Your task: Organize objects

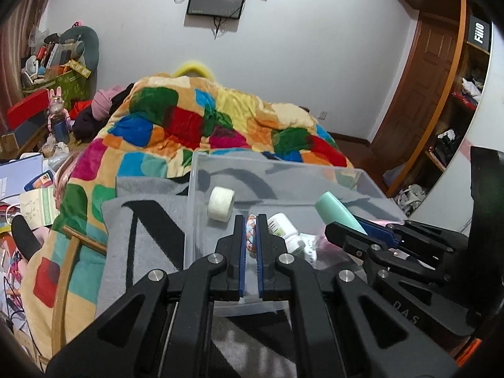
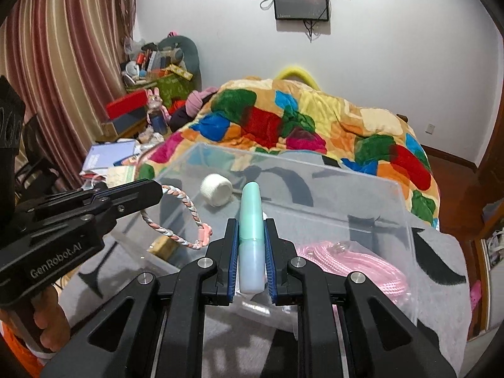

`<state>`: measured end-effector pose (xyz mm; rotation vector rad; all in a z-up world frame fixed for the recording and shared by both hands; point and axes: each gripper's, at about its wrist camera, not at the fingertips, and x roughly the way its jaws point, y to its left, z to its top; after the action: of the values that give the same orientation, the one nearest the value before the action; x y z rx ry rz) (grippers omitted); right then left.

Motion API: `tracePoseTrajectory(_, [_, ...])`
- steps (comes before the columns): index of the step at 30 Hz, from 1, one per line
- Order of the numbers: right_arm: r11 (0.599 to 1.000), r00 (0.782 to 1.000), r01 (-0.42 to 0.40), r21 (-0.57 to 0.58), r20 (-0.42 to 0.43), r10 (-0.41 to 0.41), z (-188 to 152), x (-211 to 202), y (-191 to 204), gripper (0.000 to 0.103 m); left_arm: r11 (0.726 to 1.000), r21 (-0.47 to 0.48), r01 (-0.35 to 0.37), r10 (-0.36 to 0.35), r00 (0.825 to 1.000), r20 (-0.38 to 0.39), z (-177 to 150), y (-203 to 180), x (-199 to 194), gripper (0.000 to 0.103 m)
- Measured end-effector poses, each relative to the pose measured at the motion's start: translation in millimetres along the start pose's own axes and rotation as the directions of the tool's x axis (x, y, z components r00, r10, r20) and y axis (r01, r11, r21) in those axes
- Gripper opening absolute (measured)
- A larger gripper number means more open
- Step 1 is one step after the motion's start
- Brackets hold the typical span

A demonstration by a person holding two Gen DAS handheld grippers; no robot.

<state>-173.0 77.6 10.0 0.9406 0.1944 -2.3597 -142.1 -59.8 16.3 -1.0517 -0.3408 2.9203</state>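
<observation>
A clear plastic bin [image 1: 201, 208] [image 2: 371, 189] stands on a grey blanket on the bed. My left gripper [image 1: 250, 220] is shut on a braided pink, blue and white headband [image 2: 189, 220], whose loop hangs over the bin's left side; in the left wrist view it shows edge-on between the pads [image 1: 251, 236]. My right gripper [image 2: 250, 223] is shut on a mint-green tube [image 2: 250, 220] [image 1: 338, 211], held over the bin. Inside the bin lie a white tape roll [image 1: 220, 203] [image 2: 217, 189], a white bottle [image 1: 285, 228] and a pink rope in a bag [image 2: 352, 261].
A colourful patchwork quilt [image 1: 201, 119] is heaped on the bed behind the bin. Cluttered boxes, books and toys [image 1: 47, 72] fill the left side by a striped curtain [image 2: 63, 63]. A wooden wardrobe [image 1: 441, 94] stands at right. A small tan block [image 2: 162, 247] lies by the bin.
</observation>
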Motion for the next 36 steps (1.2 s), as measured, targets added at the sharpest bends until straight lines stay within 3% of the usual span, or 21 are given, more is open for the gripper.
tracePoseTrajectory(8, [1.0, 1.0, 0.005, -0.016, -0.025, -0.005, -4.2, 6.8, -0.6, 0.014, 1.0, -0.002, 0.018, -0.019, 0.999, -0.04, -6.2, 1.0, 8.5, 0.006])
tracePoseTrajectory(14, [1.0, 0.999, -0.021, -0.004, 0.026, 0.021, -6.6, -22.5, -1.5, 0.032, 0.999, 0.027, 0.024, -0.023, 1.0, -0.02, -8.8, -5.4, -8.7, 0.013])
tracePoseTrajectory(19, [0.999, 0.995, -0.049, 0.007, 0.082, 0.048, -15.1, -56.3, -4.9, 0.043, 0.998, 0.062, 0.006, -0.009, 0.999, 0.042, -14.5, -14.3, -35.0, 0.042])
tracePoseTrajectory(21, [0.999, 0.992, -0.049, 0.008, 0.118, 0.047, -21.9, -73.4, -7.1, 0.057, 0.997, 0.08, -0.002, -0.003, 0.998, 0.069, -19.4, -19.1, -45.5, 0.053])
tracePoseTrajectory(25, [1.0, 0.984, -0.026, -0.008, 0.177, 0.027, -34.0, -97.6, -6.5, 0.071, 0.995, 0.103, -0.006, -0.004, 0.995, 0.095, -29.4, -29.3, -60.4, 0.069])
tracePoseTrajectory(29, [1.0, 0.977, 0.003, -0.008, 0.214, -0.001, -46.6, -111.7, -6.4, 0.084, 0.993, 0.114, -0.017, 0.002, 0.991, 0.13, -43.0, -37.5, -73.1, 0.092])
tracePoseTrajectory(36, [0.999, 0.979, 0.022, 0.027, 0.204, -0.027, -70.3, -112.5, -11.6, 0.085, 0.996, 0.094, -0.011, -0.003, 0.99, 0.14, -58.7, -39.0, -76.9, 0.097])
